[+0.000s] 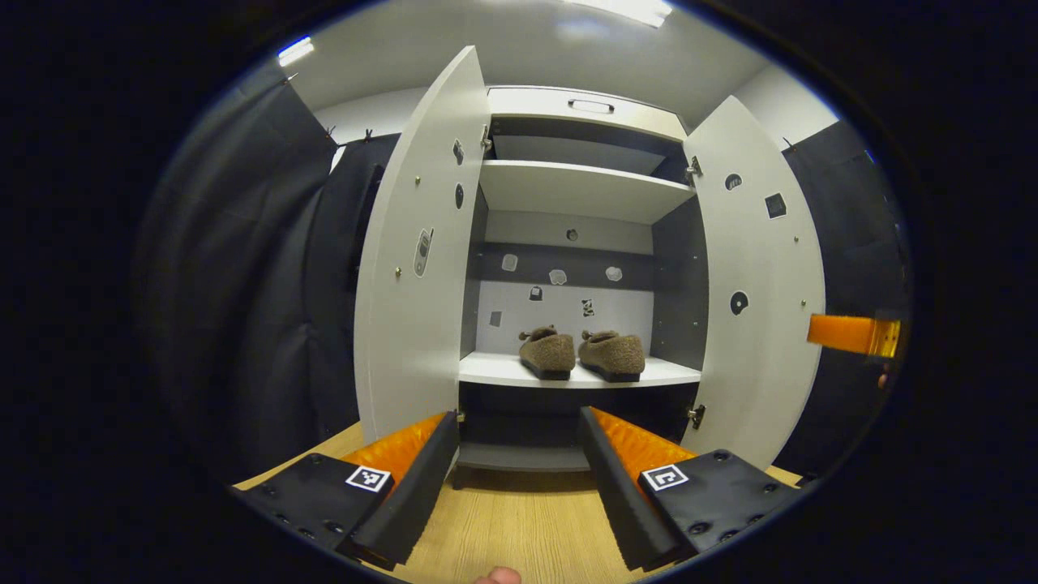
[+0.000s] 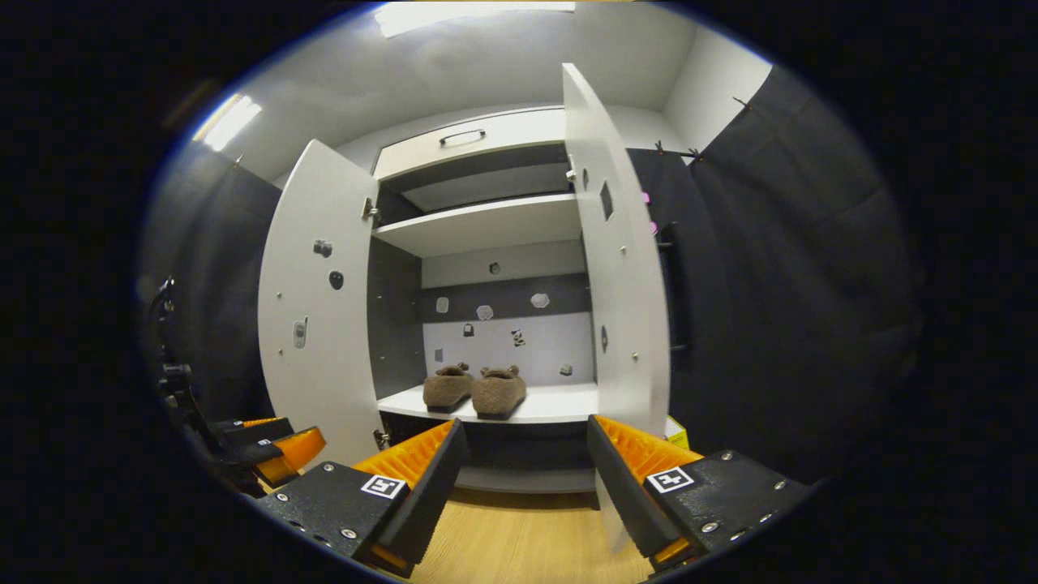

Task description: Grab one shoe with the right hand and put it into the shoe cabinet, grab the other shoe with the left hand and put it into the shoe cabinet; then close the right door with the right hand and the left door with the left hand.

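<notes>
Two brown fuzzy shoes stand side by side on the cabinet's lower shelf: left shoe (image 1: 547, 353) (image 2: 448, 386), right shoe (image 1: 612, 354) (image 2: 499, 392). The white shoe cabinet (image 1: 580, 191) (image 2: 486, 223) has both doors swung wide: left door (image 1: 422, 259) (image 2: 316, 308), right door (image 1: 758, 292) (image 2: 620, 276). My left gripper (image 1: 519, 478) hangs open in front of the cabinet, nothing between its fingers. My right gripper (image 2: 527, 487) is open too, empty, facing the shelf. In the right gripper view the left gripper (image 2: 268, 446) shows at the lower left.
A wooden floor (image 1: 519, 519) (image 2: 519, 535) runs up to the cabinet. Dark curtains (image 1: 243, 308) (image 2: 795, 308) hang on both sides. A drawer with a handle (image 1: 590, 105) tops the cabinet. A small yellow object (image 2: 675, 432) sits behind the right door.
</notes>
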Available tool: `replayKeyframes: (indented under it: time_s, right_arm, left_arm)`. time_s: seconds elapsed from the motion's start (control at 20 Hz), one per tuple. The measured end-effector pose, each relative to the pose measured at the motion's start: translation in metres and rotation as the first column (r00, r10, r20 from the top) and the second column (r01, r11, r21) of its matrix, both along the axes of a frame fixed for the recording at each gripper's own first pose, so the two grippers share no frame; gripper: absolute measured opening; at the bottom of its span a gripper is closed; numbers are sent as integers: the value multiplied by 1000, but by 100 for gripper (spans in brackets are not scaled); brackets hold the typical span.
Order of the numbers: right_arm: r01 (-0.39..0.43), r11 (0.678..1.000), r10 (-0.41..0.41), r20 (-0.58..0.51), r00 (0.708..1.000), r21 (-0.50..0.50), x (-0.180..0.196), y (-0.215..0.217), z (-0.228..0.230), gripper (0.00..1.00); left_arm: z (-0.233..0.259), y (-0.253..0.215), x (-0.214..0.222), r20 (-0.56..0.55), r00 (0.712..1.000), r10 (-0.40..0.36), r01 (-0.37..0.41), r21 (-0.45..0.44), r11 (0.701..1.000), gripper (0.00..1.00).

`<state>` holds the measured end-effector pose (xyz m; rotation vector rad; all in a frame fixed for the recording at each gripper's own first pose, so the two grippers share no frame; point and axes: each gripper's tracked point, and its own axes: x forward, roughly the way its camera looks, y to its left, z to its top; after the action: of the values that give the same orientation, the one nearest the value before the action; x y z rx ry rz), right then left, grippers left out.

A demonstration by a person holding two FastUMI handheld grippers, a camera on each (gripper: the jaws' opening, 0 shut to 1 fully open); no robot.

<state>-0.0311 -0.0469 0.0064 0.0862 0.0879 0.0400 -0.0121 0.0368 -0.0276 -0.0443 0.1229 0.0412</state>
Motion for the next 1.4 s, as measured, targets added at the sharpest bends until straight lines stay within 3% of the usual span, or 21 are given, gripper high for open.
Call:
replayKeyframes:
  time_s: [0.25, 0.4, 0.55, 0.65, 0.75, 1.05, 1.4]
  right_arm:
    - [212, 977, -212, 17, 977, -24, 9, -120, 47, 92]
    - [240, 970, -237, 76, 969, -41, 25, -156, 72, 92]
    - [235, 965, -229, 68, 971, -112, 57, -179, 69, 92]
    - [214, 969, -210, 42, 977, -123, 73, -180, 66, 93]
    - [192, 974, -190, 32, 981, -117, 85, -174, 66, 93]
    - [235, 961, -227, 70, 971, -147, 95, -175, 74, 90]
    - [155, 980, -149, 64, 987, -123, 97, -121, 74, 88]
  left_arm:
    - [-10, -4, -12, -13, 999, -30, 30, 32, 999, 97]
    - [-9, -2, -12, -10, 1000, -26, 26, 24, 999, 97]
    - [-11, 3, -12, -16, 1000, -21, 21, 21, 1000, 97]
    - [-7, 12, -11, -6, 1000, -2, 2, 50, 999, 94]
    - [-6, 16, -10, -9, 1000, 5, -4, 44, 999, 97]
    - [-6, 17, -2, -6, 1000, 11, -11, 29, 1000, 97]
    - [-3, 2, 1, 4, 1000, -27, 27, -3, 1000, 96]
